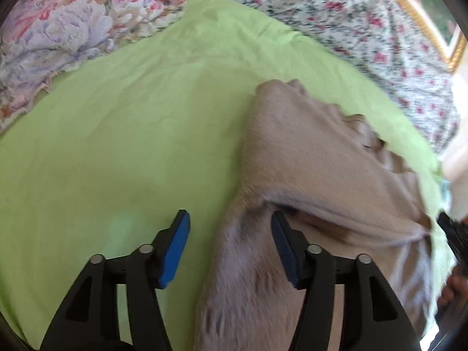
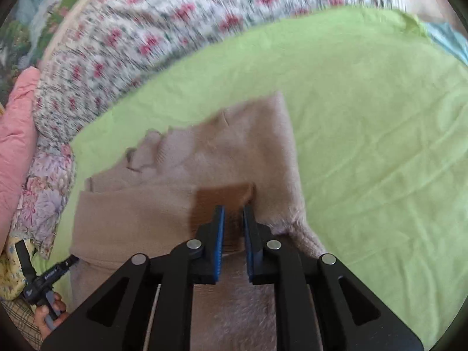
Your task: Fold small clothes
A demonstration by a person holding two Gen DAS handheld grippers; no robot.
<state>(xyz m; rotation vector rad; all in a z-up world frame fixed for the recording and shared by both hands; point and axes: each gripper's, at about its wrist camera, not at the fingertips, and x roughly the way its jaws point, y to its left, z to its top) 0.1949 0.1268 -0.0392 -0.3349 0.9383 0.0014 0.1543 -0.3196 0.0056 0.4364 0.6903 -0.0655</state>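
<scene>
Right wrist view: right claw (image 2: 234, 213) pinches the beige garment (image 2: 239, 158); left claw (image 1: 231, 222) gapes wide, empty.

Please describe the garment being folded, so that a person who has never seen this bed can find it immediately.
Find the bright green sheet that covers the bed. On it lies one small beige knitted garment, and the right claw pinches a fold of it. It is the only plain beige cloth; the bedding around the sheet is flowered.
</scene>
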